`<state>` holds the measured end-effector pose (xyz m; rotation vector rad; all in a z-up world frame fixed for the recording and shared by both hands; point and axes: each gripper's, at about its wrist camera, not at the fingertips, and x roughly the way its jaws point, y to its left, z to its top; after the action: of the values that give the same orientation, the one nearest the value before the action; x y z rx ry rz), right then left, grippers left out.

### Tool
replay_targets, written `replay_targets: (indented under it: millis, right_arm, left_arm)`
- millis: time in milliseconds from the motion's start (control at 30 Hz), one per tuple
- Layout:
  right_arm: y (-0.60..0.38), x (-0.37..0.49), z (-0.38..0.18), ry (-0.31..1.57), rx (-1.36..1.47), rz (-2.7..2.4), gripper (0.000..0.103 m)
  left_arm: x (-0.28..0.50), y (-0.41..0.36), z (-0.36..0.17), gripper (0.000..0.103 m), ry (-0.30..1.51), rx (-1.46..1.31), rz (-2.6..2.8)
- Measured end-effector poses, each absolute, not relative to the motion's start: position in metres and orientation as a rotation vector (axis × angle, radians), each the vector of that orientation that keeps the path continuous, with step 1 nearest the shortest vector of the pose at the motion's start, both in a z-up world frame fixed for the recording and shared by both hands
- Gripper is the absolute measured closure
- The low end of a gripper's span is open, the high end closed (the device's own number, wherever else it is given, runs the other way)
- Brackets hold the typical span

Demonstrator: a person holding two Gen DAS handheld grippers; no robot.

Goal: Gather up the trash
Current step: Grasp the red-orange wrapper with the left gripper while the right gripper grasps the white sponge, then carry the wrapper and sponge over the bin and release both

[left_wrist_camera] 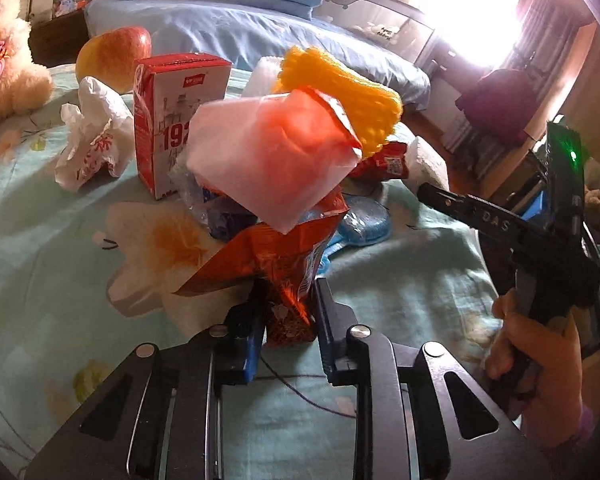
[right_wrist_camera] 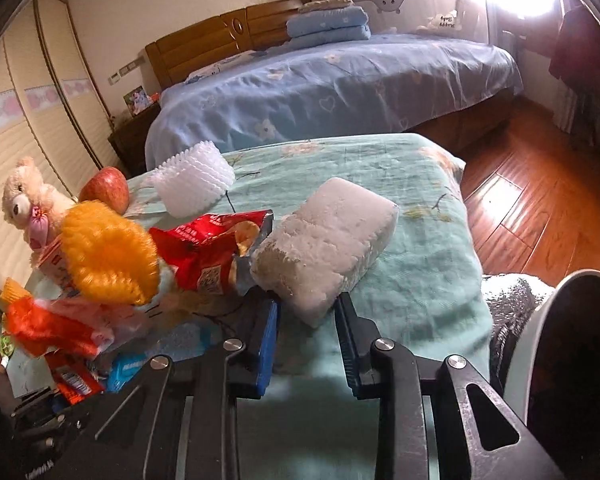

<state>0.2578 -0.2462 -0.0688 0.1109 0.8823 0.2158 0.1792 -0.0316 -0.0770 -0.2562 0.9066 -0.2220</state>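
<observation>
Apple (right_wrist_camera: 105, 189) shows whole only from the right wrist.

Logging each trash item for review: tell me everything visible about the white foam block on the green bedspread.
The white foam block is a chunky rectangular slab with rounded corners and a crumbly, grainy surface, its near end rough and slightly yellowed. It lies tilted on the green bedspread, against a red snack wrapper. Its near corner sits between the fingers of the right hand-held gripper, pinched there.
</observation>
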Motion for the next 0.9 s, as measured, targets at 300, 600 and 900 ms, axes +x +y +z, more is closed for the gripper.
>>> replay_targets:
  millis: [300, 600, 900]
  right_arm:
    - [-0.256, 0.215, -0.054, 0.858, 0.14, 0.22, 0.075]
    - [-0.279, 0.175, -0.049, 0.842, 0.172, 0.198, 0.075]
    - [-0.309, 0.146, -0.045, 0.828, 0.205, 0.151, 0.075]
  left_arm:
    - [0.152, -0.051, -0.063, 0.083, 0.876, -0.242, -0.302]
    - [0.14, -0.081, -0.055, 0.083, 0.873, -0.209, -0.375]
    - [0.141, -0.117, -0.053, 0.083, 0.885, -0.162, -0.438]
